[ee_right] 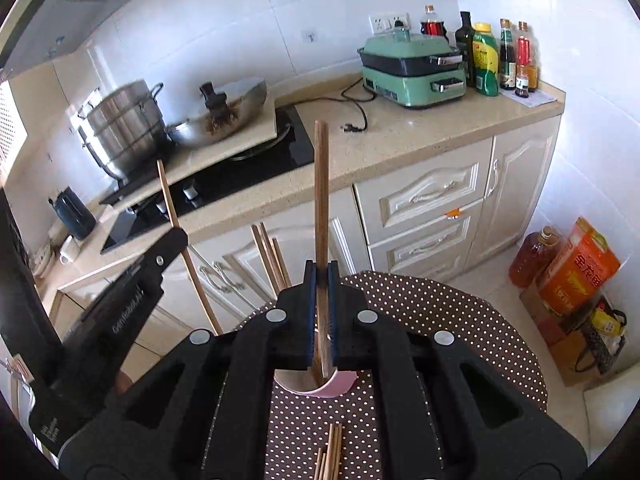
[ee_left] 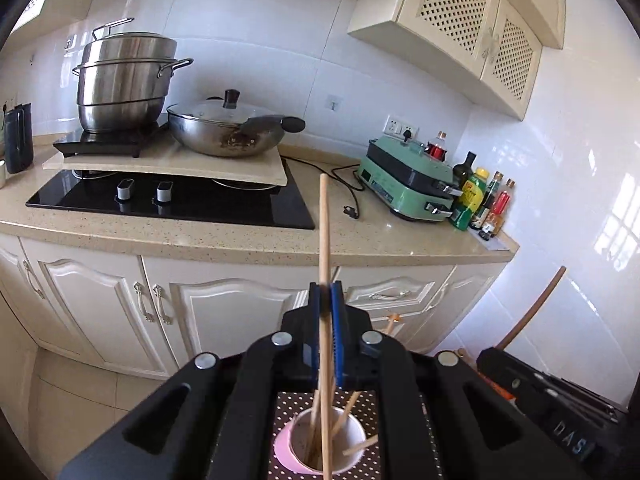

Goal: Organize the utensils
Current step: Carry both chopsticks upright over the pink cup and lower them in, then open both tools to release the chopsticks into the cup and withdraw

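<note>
Left gripper [ee_left: 326, 300] jaws clamp a pale chopstick [ee_left: 324, 232] upright above the cup [ee_left: 352, 438]; right gripper [ee_right: 321, 280] jaws clamp a dark chopstick [ee_right: 321, 184] likewise, probably for vertical insertion.

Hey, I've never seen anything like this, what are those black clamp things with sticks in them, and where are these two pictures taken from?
No robot here: a person holds a two-finger gripper in each hand, and each gripper carries a wide-angle camera looking forward along its fingers. One picture comes from the left gripper, the other from the right gripper; the left one also shows at the left of the right view.

Each gripper is shut on one chopstick: the left on a pale chopstick, the right on a darker chopstick. Both reach down towards a cup with a pink edge, which already holds several sticks. It stands on a dotted tablecloth, where more loose chopsticks lie. Behind is a kitchen counter.
</note>
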`<state>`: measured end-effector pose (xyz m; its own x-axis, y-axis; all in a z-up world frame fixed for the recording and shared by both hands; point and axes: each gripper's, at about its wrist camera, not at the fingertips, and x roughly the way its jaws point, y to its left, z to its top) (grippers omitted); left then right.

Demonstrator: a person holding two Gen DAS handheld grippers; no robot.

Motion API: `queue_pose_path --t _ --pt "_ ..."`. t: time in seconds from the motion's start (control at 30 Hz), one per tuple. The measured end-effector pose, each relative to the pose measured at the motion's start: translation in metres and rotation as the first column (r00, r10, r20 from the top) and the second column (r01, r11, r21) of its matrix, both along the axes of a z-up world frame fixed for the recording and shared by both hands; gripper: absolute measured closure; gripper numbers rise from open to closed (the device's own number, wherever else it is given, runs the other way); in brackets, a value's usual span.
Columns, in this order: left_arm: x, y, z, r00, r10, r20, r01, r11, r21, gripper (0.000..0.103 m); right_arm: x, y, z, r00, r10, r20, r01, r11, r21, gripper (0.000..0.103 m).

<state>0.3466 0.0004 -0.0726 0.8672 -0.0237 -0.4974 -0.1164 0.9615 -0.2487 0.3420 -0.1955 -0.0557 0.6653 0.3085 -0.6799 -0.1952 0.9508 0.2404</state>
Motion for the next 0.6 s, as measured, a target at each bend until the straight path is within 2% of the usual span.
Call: queue_pose_path --t 0.1,0.3,0.6 --pt "0.011 -0.001 -0.010 1.000 0.010 0.007 -0.010 1.000 0.021 0.097 0.008 0.003 -0.012 0.999 0.012 -0.030 -0.012 1.000 -0.010 0.098" --pt "0.034 0.000 -0.032 1.000 0.029 -0.005 -0.029 1.000 0.013 0.097 0.018 0.008 -0.034 0.997 0.025 -0.069 -0.027 0.999 -0.028 0.098" --pt "0.038 -0.002 -0.071 0.997 -0.015 -0.074 0.017 0.999 0.029 0.097 0.032 0.014 -0.071 0.986 0.033 -0.164 -0.040 0.998 -0.041 0.097"
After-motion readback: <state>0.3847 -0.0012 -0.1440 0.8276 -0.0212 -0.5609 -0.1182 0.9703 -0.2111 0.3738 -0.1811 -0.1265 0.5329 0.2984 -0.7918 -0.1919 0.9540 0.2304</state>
